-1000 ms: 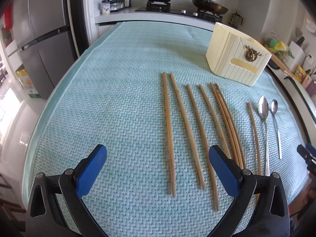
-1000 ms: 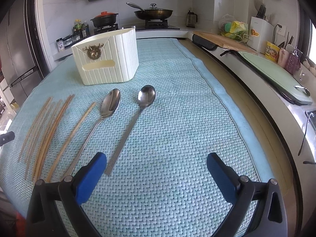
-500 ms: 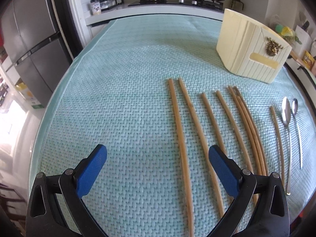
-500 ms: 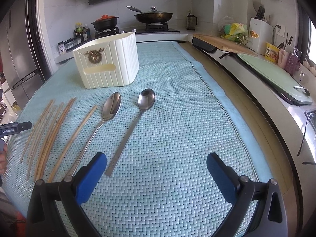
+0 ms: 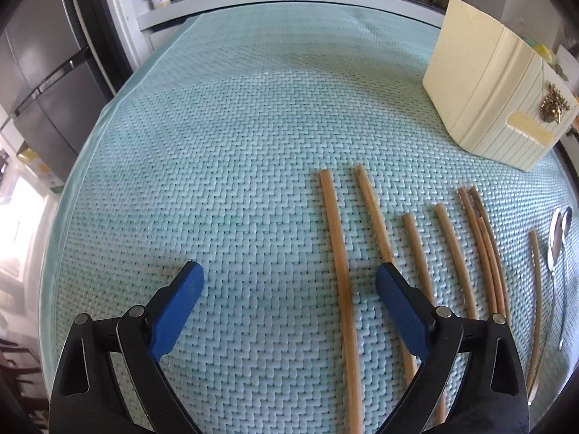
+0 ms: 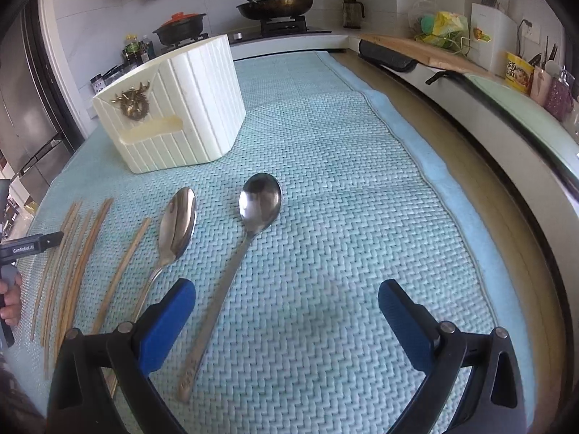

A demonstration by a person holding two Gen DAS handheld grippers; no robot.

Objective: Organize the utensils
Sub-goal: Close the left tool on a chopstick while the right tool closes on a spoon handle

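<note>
Several wooden chopsticks (image 5: 338,260) lie side by side on the teal woven mat (image 5: 217,144). My left gripper (image 5: 289,282) is open low over the mat, the leftmost chopstick running between its blue pads. A cream ribbed utensil holder (image 5: 481,83) stands at the far right in the left wrist view. In the right wrist view the cream utensil holder (image 6: 173,108) stands behind two steel spoons (image 6: 249,238), and the chopsticks (image 6: 79,249) lie to their left. My right gripper (image 6: 286,300) is open over the mat, the right spoon's handle beside its left pad.
A stove with a pan (image 6: 275,3) and a black pot (image 6: 181,29) stands beyond the mat. A fridge (image 5: 39,61) is off the left edge. A cutting board (image 6: 409,43) and a counter with packets run along the right. A hand (image 6: 9,296) holds the other gripper at the left.
My left gripper has moved forward and lower over the chopsticks, which now look larger and reach between its pads. My right gripper has crept slightly closer to the spoons.
</note>
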